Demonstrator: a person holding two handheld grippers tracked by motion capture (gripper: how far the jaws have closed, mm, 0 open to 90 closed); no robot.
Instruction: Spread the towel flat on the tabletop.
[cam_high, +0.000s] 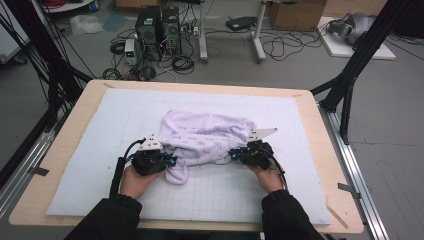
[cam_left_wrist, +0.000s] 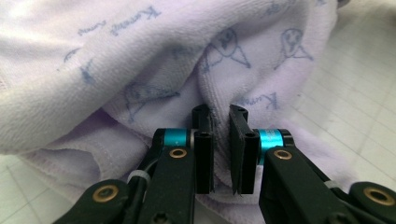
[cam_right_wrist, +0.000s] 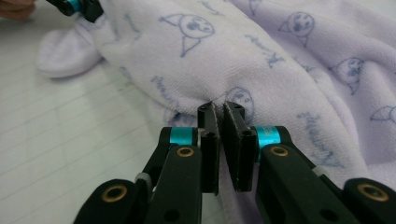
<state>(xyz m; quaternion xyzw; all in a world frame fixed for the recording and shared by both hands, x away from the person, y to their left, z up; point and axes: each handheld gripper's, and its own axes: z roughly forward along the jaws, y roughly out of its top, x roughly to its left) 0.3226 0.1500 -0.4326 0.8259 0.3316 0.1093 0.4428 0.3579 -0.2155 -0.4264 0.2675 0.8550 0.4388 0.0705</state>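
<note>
Towel (cam_high: 207, 137), pale lilac with blue cartoon faces and script, lies bunched near the middle of the white gridded mat (cam_high: 90, 165), which covers most of the wooden table (cam_high: 67, 127). One rounded lobe of cloth hangs toward the near edge, just right of the left gripper (cam_high: 170, 160).

Left gripper sits at the towel's left edge, held by the left hand (cam_high: 134, 181), dark sleeve behind. In the left gripper view the jaws stand narrow, nearly together, with a fold of towel (cam_left_wrist: 140, 70) pinched at their tips (cam_left_wrist: 219, 116); a slim gap remains lower down between the pads.

Right gripper (cam_high: 237, 154) sits at the towel's right edge, in the right hand (cam_high: 270, 179). In the right gripper view its jaws are likewise almost together, tips (cam_right_wrist: 220, 109) biting into a ridge of towel (cam_right_wrist: 261, 65). The left gripper's teal-ringed tip (cam_right_wrist: 77, 7) shows at the top left of that view, on the far end of the cloth.

Both grippers lie low, close to the mat, pointing inward at each other across the towel. Grey plates stand on top of each.
</note>
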